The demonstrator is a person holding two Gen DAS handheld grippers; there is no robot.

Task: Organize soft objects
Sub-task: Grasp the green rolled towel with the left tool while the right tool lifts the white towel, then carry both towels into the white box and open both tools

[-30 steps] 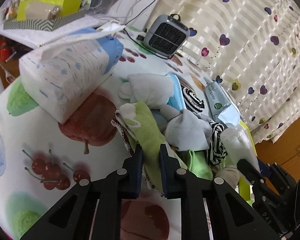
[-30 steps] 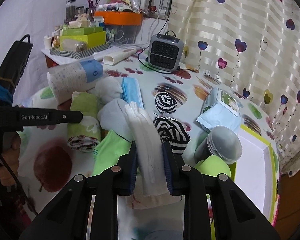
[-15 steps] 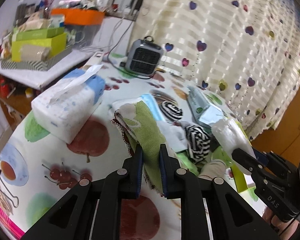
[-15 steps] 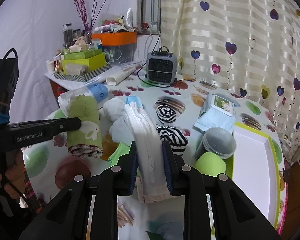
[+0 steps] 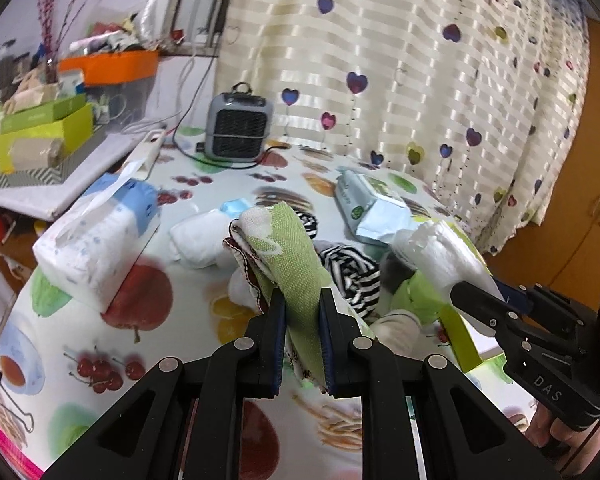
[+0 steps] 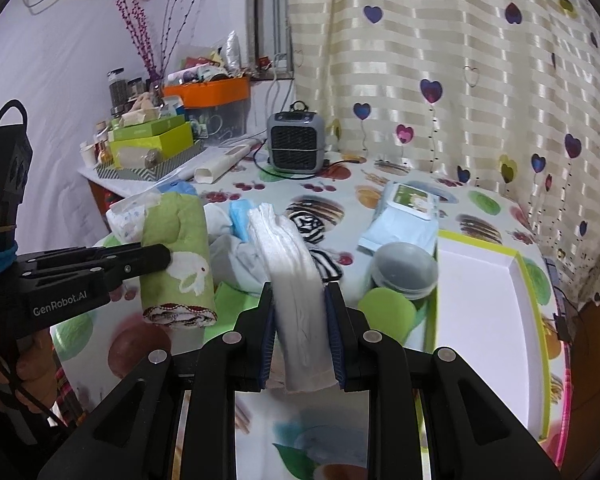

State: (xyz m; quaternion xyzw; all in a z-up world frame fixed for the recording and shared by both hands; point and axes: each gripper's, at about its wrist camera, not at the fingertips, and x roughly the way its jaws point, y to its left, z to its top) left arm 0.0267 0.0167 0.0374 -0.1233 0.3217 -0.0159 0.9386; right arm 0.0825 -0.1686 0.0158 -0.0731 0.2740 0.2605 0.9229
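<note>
My left gripper [image 5: 301,300] is shut on a folded green towel [image 5: 290,248] with a white rabbit print, held clear above the table; the same green towel [image 6: 178,256] shows at the left of the right wrist view. My right gripper [image 6: 300,292] is shut on a folded white cloth [image 6: 290,264], also lifted; that white cloth [image 5: 440,252] appears at the right of the left wrist view. Below lie black-and-white striped socks [image 5: 350,268], a white rolled cloth [image 5: 198,240], a blue face mask [image 6: 240,220] and green fabric [image 6: 228,300].
A white tray with a lime-green rim [image 6: 536,320] sits at the right, holding a grey bowl [image 6: 404,270] and a green ball [image 6: 388,312]. A tissue pack [image 5: 96,240], wet-wipe packs [image 6: 408,216], a small grey heater [image 6: 296,144] and a cluttered shelf [image 6: 152,148] stand around.
Both grippers have risen with their cloths and rolled; the green towel and the white cloth now hang higher above the pile, and more of the table and curtain shows.
</note>
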